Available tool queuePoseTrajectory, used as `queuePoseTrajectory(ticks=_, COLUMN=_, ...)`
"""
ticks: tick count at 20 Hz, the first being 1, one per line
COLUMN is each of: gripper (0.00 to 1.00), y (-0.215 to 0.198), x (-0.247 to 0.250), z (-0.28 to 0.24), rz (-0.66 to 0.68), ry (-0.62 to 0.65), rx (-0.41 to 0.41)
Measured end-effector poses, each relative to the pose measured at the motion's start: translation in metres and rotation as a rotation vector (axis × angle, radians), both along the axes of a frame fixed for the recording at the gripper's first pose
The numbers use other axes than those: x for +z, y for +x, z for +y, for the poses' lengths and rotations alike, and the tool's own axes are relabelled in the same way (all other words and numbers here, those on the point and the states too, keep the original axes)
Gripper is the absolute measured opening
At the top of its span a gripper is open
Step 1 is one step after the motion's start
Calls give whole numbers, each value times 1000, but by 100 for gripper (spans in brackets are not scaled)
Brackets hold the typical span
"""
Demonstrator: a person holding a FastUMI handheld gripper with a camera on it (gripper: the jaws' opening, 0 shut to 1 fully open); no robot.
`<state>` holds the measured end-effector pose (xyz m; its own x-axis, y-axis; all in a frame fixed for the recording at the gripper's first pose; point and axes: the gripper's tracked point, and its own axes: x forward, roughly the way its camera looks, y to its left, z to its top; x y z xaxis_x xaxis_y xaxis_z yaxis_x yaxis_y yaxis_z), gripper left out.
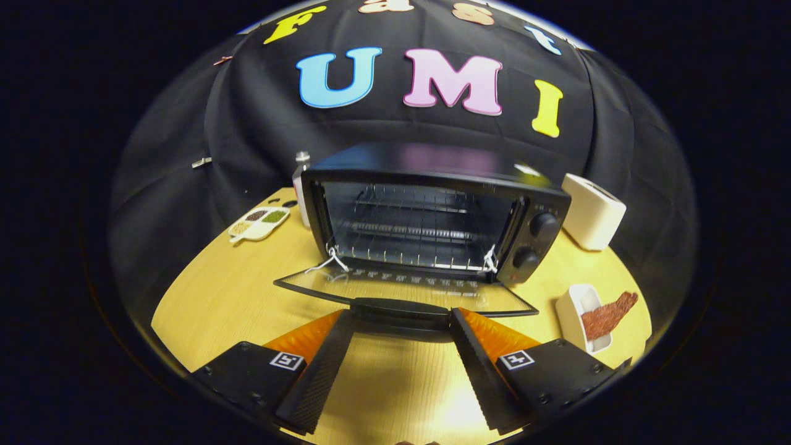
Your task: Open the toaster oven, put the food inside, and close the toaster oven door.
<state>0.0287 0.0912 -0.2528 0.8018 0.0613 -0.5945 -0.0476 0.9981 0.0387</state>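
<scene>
Glass door [405, 290] of the toaster oven [432, 210] lies open; hand-held gripper [401, 321] spread wide, empty; food [609, 315] waits in its dish.

One toaster oven [432, 213], two white dishes [581, 315], one white box [593, 211]

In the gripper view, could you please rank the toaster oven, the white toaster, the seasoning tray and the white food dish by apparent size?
1. Toaster oven, door down, just ahead of the open claw.
2. White toaster.
3. White food dish and seasoning tray: they look alike, and the dish sits nearer the camera, so I leave them unranked.
</scene>
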Motion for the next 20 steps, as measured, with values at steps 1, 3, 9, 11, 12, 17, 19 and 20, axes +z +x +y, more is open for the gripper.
queuePoseTrajectory(ticks=1, gripper=98, y=-7, x=-13, z=1, rz=46, ry=30, rx=-9)
queuePoseTrajectory(ticks=3, gripper=98, y=-8, x=-36, z=-4, rz=124, ry=53, rx=-30)
queuePoseTrajectory(ticks=9, gripper=99, y=-18, x=-17, z=-10, rz=70, ry=51, rx=12)
queuePoseTrajectory(ticks=11, gripper=99, y=-21, x=6, z=-20, rz=31, ry=45, rx=25)
queuePoseTrajectory(ticks=12, gripper=99, y=-21, x=20, z=-25, rz=4, ry=47, rx=32)
queuePoseTrajectory(ticks=17, gripper=99, y=-16, x=91, z=-61, rz=-114, ry=52, rx=35)
queuePoseTrajectory(ticks=19, gripper=99, y=-14, x=118, z=-79, rz=-160, ry=79, rx=26)
queuePoseTrajectory(ticks=20, gripper=99, y=-11, x=129, z=-90, rz=-189, ry=91, rx=20)
